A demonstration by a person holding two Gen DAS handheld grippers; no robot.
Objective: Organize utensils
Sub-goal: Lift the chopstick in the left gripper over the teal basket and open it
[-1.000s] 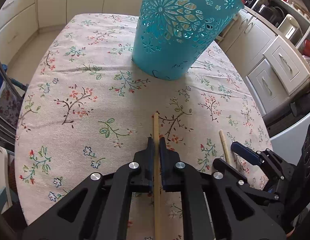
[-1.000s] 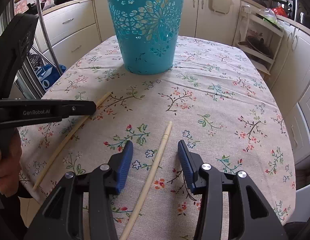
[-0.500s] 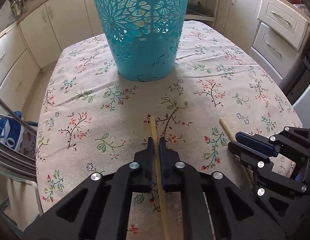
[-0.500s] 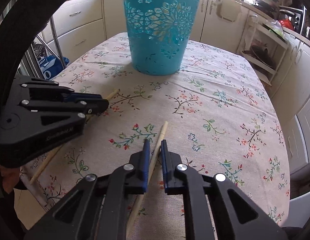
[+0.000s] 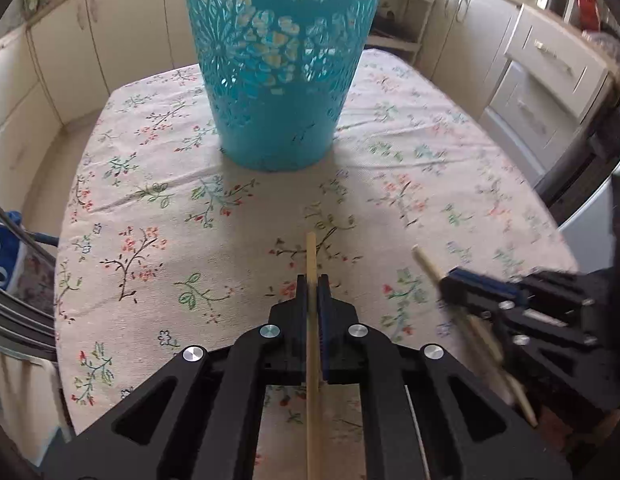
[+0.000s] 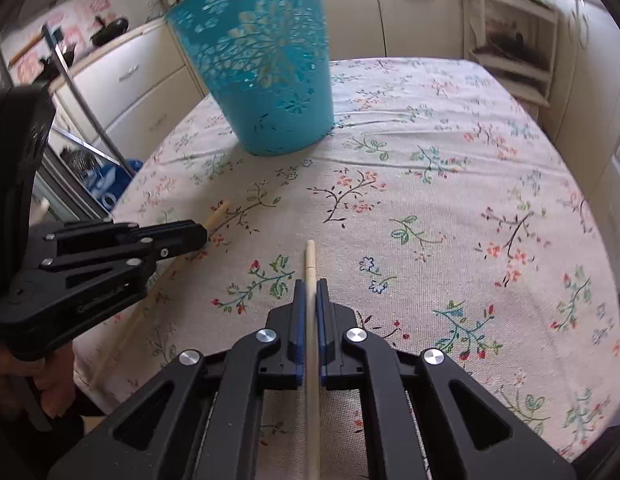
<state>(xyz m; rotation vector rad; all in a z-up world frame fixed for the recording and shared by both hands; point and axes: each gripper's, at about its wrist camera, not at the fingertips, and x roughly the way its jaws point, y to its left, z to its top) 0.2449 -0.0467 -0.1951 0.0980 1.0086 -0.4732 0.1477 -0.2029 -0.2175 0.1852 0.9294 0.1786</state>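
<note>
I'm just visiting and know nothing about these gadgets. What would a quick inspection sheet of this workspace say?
Surface: table under a floral tablecloth.
Job's things: teal basket standing upright; two chopsticks, both gripped.
Clutter: nothing seen on the cloth.
Grippers: left gripper shut on the darker chopstick; right gripper shut on the pale chopstick, its fingers having just closed.
Cables: nothing seen.
Surroundings: cream kitchen cabinets, an open shelf unit.

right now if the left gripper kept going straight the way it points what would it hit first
Probably the tablecloth just past the chopstick held by the left gripper, since it tilts downward. The teal basket stands farther along that line; depth is unclear.
</note>
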